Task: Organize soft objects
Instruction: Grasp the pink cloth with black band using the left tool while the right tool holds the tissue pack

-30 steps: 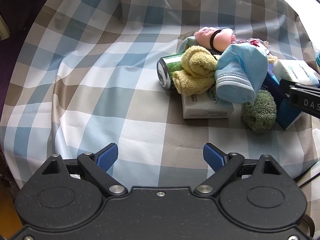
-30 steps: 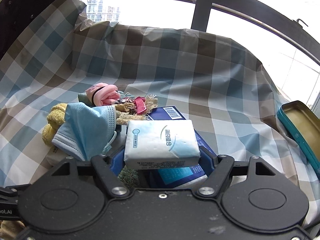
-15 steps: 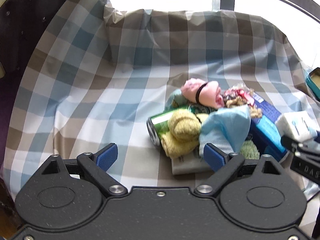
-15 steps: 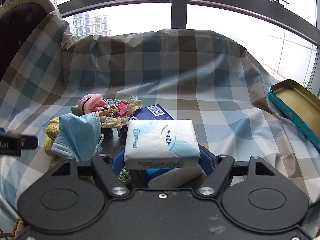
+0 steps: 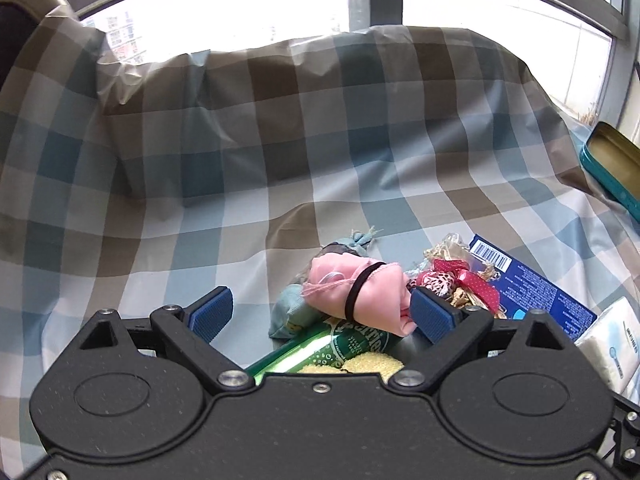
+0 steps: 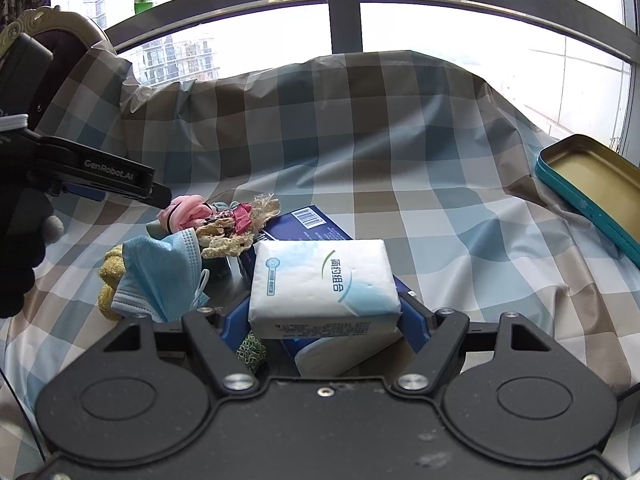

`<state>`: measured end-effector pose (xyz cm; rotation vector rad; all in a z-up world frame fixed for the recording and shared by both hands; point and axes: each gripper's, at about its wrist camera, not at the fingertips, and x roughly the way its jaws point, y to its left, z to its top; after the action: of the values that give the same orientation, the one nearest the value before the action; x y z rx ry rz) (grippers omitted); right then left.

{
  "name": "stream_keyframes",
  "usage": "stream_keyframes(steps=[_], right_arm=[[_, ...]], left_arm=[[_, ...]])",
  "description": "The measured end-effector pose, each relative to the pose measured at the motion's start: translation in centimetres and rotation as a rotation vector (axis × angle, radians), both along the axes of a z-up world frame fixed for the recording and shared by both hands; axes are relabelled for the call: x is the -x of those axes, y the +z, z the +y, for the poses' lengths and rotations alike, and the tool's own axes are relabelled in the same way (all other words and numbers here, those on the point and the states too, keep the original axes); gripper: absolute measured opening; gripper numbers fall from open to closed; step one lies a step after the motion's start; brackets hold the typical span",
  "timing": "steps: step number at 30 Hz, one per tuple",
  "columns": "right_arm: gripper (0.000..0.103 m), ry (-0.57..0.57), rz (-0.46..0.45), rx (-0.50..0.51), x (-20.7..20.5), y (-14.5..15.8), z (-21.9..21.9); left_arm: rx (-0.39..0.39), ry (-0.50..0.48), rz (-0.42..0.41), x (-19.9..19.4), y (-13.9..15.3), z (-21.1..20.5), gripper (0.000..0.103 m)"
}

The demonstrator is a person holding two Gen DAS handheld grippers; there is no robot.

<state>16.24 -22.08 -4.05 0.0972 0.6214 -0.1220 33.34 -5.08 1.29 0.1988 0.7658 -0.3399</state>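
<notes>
My right gripper [image 6: 325,322] is shut on a white and blue tissue pack [image 6: 324,276], held just above the pile on the checked cloth [image 6: 440,208]. The pile holds a blue face mask [image 6: 160,272], a yellow towel [image 6: 109,276], a pink cloth bundle [image 5: 360,292] with a black band, a lace and red ribbon bundle [image 5: 460,280] and a green can [image 5: 340,346]. My left gripper [image 5: 320,313] hangs over the pile with its jaws opening. The pink bundle lies between its pads, close to the right one, and neither pad presses on it.
A dark blue box [image 6: 312,226] lies under the pile. An open teal tin [image 6: 588,188] rests at the far right on the cloth. A gloved hand [image 6: 20,248] holds the left gripper at the left edge. The cloth rises against a window frame behind.
My left gripper has moved forward and up over the pile and now looks towards the window, its jaws a little wider. The right gripper has shifted slightly with the tissue pack still in it.
</notes>
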Motion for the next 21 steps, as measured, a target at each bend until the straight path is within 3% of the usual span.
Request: stream_keyframes(steps=[3, 7, 15, 21], right_arm=[[0.074, 0.0, 0.006, -0.006, -0.1, -0.2, -0.1], [0.074, 0.004, 0.007, -0.017, -0.3, -0.3, -0.2], [0.074, 0.006, 0.013, -0.035, -0.8, -0.6, -0.5], [0.074, -0.004, 0.031, -0.046, -1.1, -0.9, -0.6]], left_arm=[[-0.039, -0.069, -0.022, -0.5, -0.7, -1.0, 0.093], [-0.097, -0.089, -0.02, -2.0, -2.0, -1.9, 0.093], [0.017, -0.138, 0.115, -5.5, -3.9, -1.4, 0.093], [0.013, -0.154, 0.086, -5.6, -4.3, -1.6, 0.092]])
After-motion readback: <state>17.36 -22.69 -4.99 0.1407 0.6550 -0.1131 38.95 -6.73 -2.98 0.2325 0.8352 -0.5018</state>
